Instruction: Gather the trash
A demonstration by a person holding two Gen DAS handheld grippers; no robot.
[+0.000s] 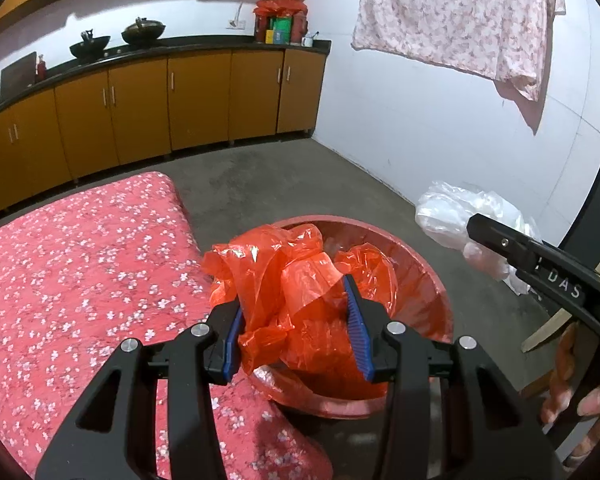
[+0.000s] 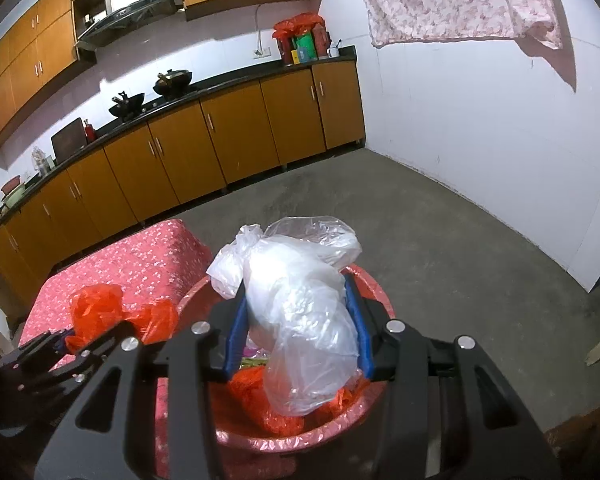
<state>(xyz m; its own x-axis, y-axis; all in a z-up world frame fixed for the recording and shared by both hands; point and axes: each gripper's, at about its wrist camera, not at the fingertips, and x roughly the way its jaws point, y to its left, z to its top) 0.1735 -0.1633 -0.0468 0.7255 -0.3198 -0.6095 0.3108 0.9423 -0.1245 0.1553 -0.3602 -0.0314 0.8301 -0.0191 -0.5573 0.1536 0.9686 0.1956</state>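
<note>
Running along the back wall, the orange kitchen cabinets [image 2: 204, 148] carry a dark counter with two black woks [image 2: 172, 82] on it. Nearer the camera sits a table under a pink flowered cloth [image 1: 80, 272], and a flowered sheet [image 1: 456, 16] hangs against the white wall. Beside the table's edge stands a red bin [image 1: 416, 280] lined with red plastic, with orange scraps already lying inside it.

Over that bin, the left gripper [image 1: 296, 320] has its blue pads pressed on a crumpled orange plastic bag [image 1: 284, 276], which bulges up between the fingers. To its right, the right gripper [image 2: 298, 320] clamps a clear plastic bag [image 2: 300, 300] with something white inside; that bag hangs between the pads above the bin's rim. A hand [image 1: 580, 392] shows at the right gripper's handle in the left view.
</note>
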